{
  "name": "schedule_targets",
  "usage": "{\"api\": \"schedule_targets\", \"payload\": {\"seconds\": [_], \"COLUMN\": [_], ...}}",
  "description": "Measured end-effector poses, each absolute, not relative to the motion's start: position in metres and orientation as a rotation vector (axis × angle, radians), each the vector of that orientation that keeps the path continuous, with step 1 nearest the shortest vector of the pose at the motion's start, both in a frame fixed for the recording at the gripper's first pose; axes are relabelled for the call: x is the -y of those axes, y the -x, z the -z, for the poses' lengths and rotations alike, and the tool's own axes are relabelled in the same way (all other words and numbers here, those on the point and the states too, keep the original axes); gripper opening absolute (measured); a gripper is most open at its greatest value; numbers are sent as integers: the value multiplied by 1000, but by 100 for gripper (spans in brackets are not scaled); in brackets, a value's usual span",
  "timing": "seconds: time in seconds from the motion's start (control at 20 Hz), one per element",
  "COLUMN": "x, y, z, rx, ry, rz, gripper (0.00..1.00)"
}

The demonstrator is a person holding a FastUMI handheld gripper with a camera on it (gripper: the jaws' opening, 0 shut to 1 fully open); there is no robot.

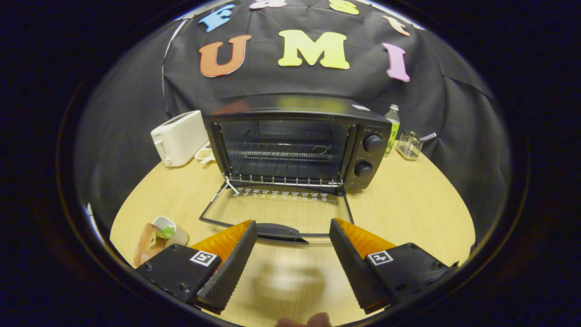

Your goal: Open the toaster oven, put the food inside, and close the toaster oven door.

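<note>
My fingers (292, 236) are spread wide and empty, hanging just short of the handle (278, 232) of the toaster oven's door (272, 211), which lies folded flat on the bench with the wire rack (286, 179) bare inside the toaster oven (295, 145) near the bench's back edge. The food (152, 238), a sandwich with green filling on a small board, sits off to my left near the bench's front-left edge. So I judge the fetch comes next: swing left, come down low, straddle it squarely and close gently so it does not squash or tip.
</note>
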State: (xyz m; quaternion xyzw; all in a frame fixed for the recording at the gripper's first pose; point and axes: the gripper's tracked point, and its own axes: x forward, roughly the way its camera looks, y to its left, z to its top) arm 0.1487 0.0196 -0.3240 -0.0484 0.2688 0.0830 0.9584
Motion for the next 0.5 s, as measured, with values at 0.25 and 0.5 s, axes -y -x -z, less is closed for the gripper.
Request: {"api": "schedule_targets", "payload": {"seconds": [0.25, 0.5], "x": [-27, -67], "y": [-104, -55], "z": [269, 259], "rx": [-521, -617], "ry": [104, 94], "rz": [-303, -525], "gripper": [100, 100]}}
